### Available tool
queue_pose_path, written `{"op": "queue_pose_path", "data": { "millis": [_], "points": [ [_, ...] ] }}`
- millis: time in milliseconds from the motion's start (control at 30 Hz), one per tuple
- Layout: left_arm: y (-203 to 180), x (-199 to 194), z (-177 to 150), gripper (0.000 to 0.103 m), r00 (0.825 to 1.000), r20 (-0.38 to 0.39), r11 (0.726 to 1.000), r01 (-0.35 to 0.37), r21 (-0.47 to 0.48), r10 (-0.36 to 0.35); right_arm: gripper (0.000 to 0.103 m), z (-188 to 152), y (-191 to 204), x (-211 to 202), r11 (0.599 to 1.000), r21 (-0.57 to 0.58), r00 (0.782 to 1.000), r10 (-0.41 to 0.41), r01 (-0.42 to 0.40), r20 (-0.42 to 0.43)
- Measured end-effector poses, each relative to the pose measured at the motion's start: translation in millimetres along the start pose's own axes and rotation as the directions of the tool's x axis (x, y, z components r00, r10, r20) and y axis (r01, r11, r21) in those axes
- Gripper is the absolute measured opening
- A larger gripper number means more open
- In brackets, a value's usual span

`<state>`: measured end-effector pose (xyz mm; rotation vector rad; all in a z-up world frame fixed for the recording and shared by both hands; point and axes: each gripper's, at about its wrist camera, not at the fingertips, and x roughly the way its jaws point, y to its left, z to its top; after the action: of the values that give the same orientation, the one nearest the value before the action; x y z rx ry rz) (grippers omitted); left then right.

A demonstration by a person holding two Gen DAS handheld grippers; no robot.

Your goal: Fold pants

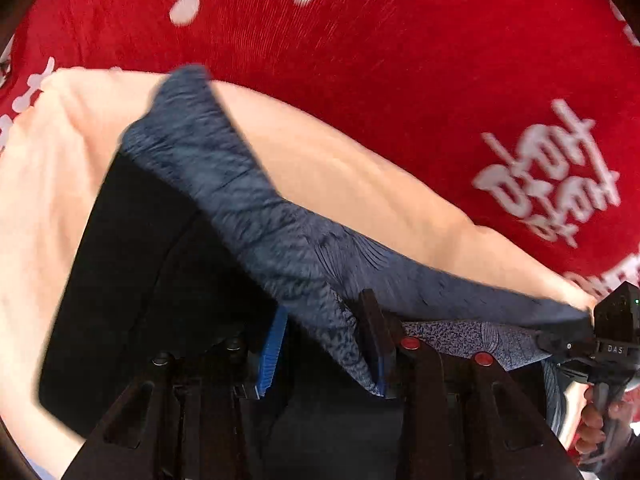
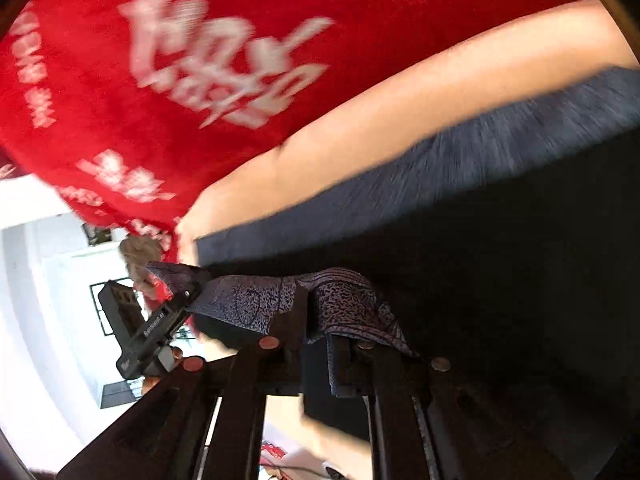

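Observation:
The pants [image 1: 280, 236] are blue-grey patterned fabric, held up in the air close to the person's red shirt [image 1: 400, 80]. My left gripper [image 1: 324, 344] stands wide, with an edge of the pants draped over its right finger [image 1: 374, 328]; its blue pad [image 1: 272, 352] is bare. My right gripper [image 1: 592, 316] is shut on the far end of the same edge, stretched taut between them. In the right wrist view the pants [image 2: 344, 300] cover my right gripper [image 2: 320, 320], and the left gripper [image 2: 188, 292] shows at left, touching the cloth.
The person's bare arm [image 1: 360, 168] crosses behind the pants, also in the right wrist view [image 2: 400, 112]. A bright white room with a window [image 2: 48, 280] shows at lower left.

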<state>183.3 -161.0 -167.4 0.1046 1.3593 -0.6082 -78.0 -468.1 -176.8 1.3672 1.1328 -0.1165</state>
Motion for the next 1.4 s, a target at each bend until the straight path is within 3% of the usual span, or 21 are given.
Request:
{"op": "queue_pose_path", "data": {
  "millis": [133, 167, 200, 267, 333, 367, 400, 433, 500, 600, 667, 700, 733, 833, 933, 1000, 1067, 1200, 1267, 1400],
  "points": [
    [-6.3, -12.5, 0.5, 0.042, 1.0, 0.004, 1.0, -0.022, 0.0, 0.022, 0.014, 8.9, 3.0, 5.1, 1.0, -0.01, 1.0, -0.001, 0.001, -0.01],
    [-4.3, -27.5, -2.2, 0.045, 1.0, 0.014, 1.0, -0.024, -0.002, 0.024, 0.032, 3.9, 11.2, -1.9, 0.999, -0.045, 1.0, -0.014, 0.014, -0.003],
    [-3.0, -38.4, -4.4, 0.053, 0.999, 0.027, 0.999, -0.038, 0.0, 0.038, 0.062, -3.1, 20.6, -11.3, 0.997, -0.079, 1.0, -0.014, 0.015, 0.013],
    [0.8, -64.4, -11.3, 0.062, 0.995, 0.061, 0.997, -0.076, 0.009, 0.075, 0.086, -17.3, 42.6, -29.5, 0.99, -0.136, 0.998, -0.025, 0.031, 0.05],
    [1.8, -74.4, -15.5, 0.062, 0.993, 0.059, 0.994, -0.105, 0.036, 0.103, 0.084, -33.4, 60.8, -40.0, 0.98, -0.184, 0.995, -0.057, 0.071, 0.081],
    [-0.6, -75.0, -17.8, 0.062, 0.992, 0.054, 0.99, -0.121, 0.067, 0.117, 0.071, -41.8, 69.6, -40.1, 0.975, -0.212, 0.995, -0.052, 0.068, 0.083],
    [-3.6, -71.5, -18.2, 0.062, 0.991, 0.049, 0.986, -0.132, 0.1, 0.128, 0.041, -46.8, 76.4, -35.9, 0.97, -0.233, 0.996, -0.05, 0.065, 0.07],
    [-7.2, -63.8, -17.4, 0.062, 0.989, 0.045, 0.981, -0.147, 0.129, 0.142, 0.031, -50.3, 84.6, -24.1, 0.961, -0.263, 0.996, -0.075, 0.085, 0.045],
    [-11.0, -48.8, -15.6, 0.062, 0.984, 0.044, 0.97, -0.178, 0.163, 0.173, 0.027, -46.8, 100.1, 7.5, 0.927, -0.338, 0.987, -0.162, 0.16, 0.023],
    [-4.0, -24.0, -15.9, 0.062, 0.956, 0.058, 0.935, -0.293, 0.198, 0.287, 0.027, -34.3, 110.5, 47.8, 0.841, -0.469, 0.96, -0.274, 0.268, 0.057],
    [8.9, -22.2, -19.2, 0.062, 0.96, 0.084, 0.944, -0.28, 0.177, 0.269, 0.023, -17.4, 110.1, 66.6, 0.761, -0.526, 0.92, -0.373, 0.38, 0.125],
    [14.0, -24.9, -20.6, 0.062, 0.964, 0.09, 0.95, -0.263, 0.17, 0.25, 0.013, -9.4, 106.6, 67.3, 0.75, -0.532, 0.915, -0.376, 0.392, 0.145],
    [14.6, -26.3, -21.3, 0.062, 0.963, 0.086, 0.947, -0.266, 0.179, 0.254, 0.008, -0.2, 102.4, 64.2, 0.755, -0.515, 0.912, -0.376, 0.404, 0.164],
    [7.9, -29.7, -26.3, 0.062, 0.949, 0.059, 0.924, -0.315, 0.216, 0.309, 0.006, 12.4, 84.1, 31.9, 0.87, -0.369, 0.944, -0.288, 0.328, 0.162],
    [-6.0, -43.6, -39.3, 0.062, 0.946, 0.032, 0.919, -0.322, 0.226, 0.324, 0.026, -9.1, 72.7, -16.1, 0.901, -0.325, 0.952, -0.232, 0.287, 0.197],
    [-28.2, -53.0, -58.0, 0.062, 0.962, -0.009, 0.934, -0.261, 0.242, 0.272, 0.063, -34.5, 63.1, -44.8, 0.912, -0.313, 0.956, -0.205, 0.265, 0.211],
    [-51.0, -57.4, -75.7, 0.062, 0.971, -0.038, 0.938, -0.218, 0.271, 0.237, 0.064, -63.2, 41.2, -75.3, 0.935, -0.279, 0.964, -0.165, 0.22, 0.207],
    [-115.7, -57.1, -125.2, 0.062, 0.985, -0.145, 0.936, -0.04, 0.349, 0.096, 0.064, -117.8, -3.3, -113.2, 0.974, -0.138, 0.968, -0.147, 0.177, 0.204],
    [-151.6, -52.9, -149.5, 0.062, 0.978, -0.204, 0.921, 0.049, 0.386, 0.034, 0.064, -154.0, -30.5, -132.5, 0.981, -0.057, 0.96, -0.166, 0.184, 0.227],
    [-218.0, -39.2, -189.4, 0.062, 0.95, -0.302, 0.867, 0.219, 0.448, -0.083, 0.064, -223.9, -87.1, -168.6, 0.978, 0.093, 0.938, -0.208, 0.189, 0.276]
  ]
}}
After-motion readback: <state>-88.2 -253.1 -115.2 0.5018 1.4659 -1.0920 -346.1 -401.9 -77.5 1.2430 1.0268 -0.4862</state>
